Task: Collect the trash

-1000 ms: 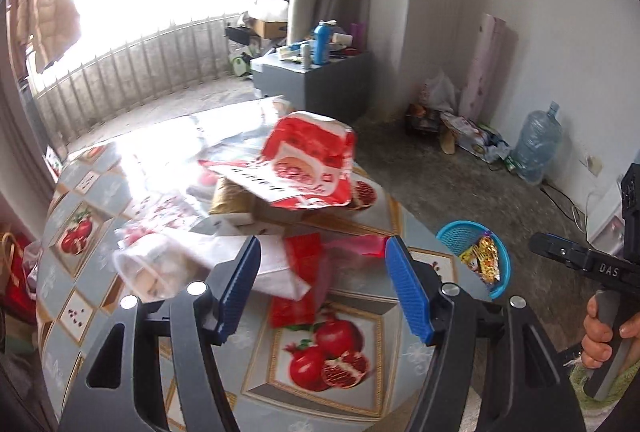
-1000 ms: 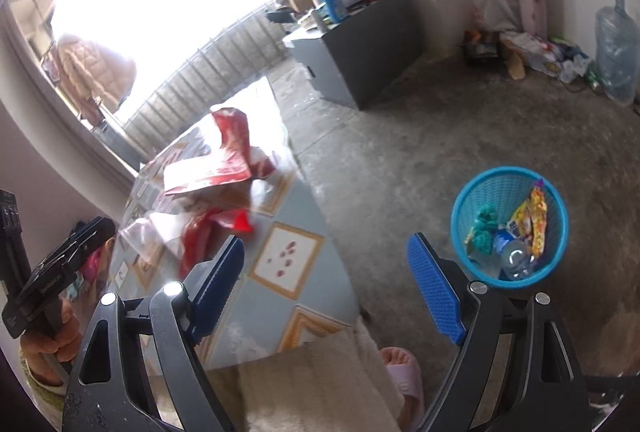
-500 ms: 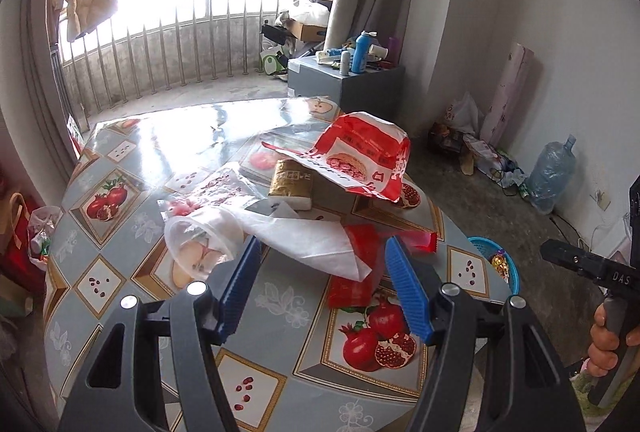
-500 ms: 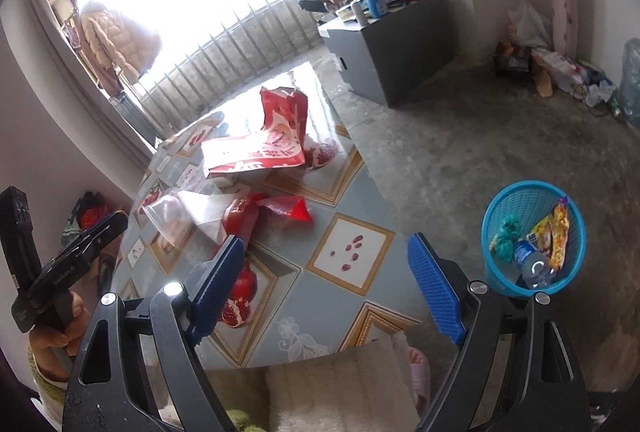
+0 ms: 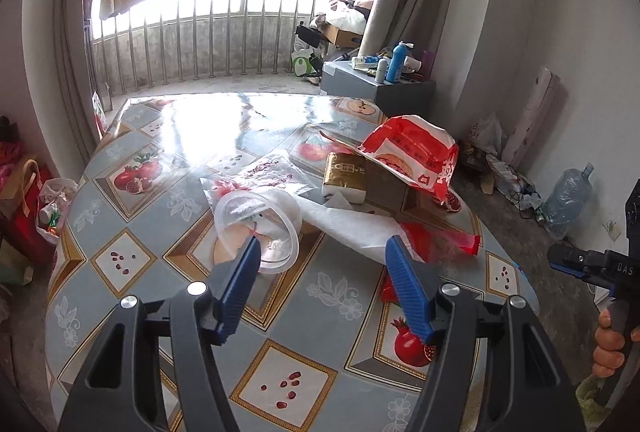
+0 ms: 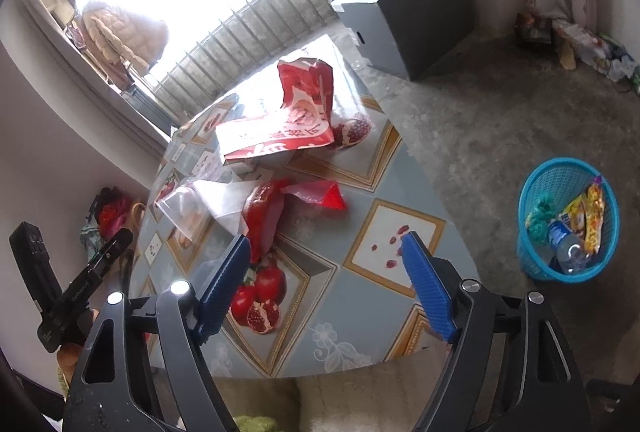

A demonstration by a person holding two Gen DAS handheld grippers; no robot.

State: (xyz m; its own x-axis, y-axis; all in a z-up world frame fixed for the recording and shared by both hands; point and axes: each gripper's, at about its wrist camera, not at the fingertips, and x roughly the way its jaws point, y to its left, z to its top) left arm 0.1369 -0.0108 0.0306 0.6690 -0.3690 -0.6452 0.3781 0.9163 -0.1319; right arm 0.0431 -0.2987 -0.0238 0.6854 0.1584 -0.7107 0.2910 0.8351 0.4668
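Observation:
Trash lies in a heap on the patterned table (image 5: 160, 272): a clear plastic cup (image 5: 256, 220) on its side, white paper (image 5: 352, 228), a red wrapper (image 5: 440, 240), a gold and white packet (image 5: 346, 178) and a big red and white bag (image 5: 412, 156). My left gripper (image 5: 322, 256) hovers open just short of the cup and paper, with nothing between its fingers. My right gripper (image 6: 326, 248) hangs over the table's near corner, its jaws closing on nothing; the red wrapper (image 6: 264, 216) lies just beyond its left finger. A blue basket (image 6: 532, 252) holds trash on the floor.
A grey cabinet (image 6: 400, 28) with bottles stands beyond the table, by the railing. Bags and a water jug (image 5: 568, 200) line the right wall. Red bags (image 5: 24, 216) sit on the floor left of the table. A hand (image 5: 608, 348) holds the other gripper at the right edge.
Both views have swung onto the table, which now fills more of each. The left gripper has drawn back from the heap. The basket has left the left view and slid right in the right view.

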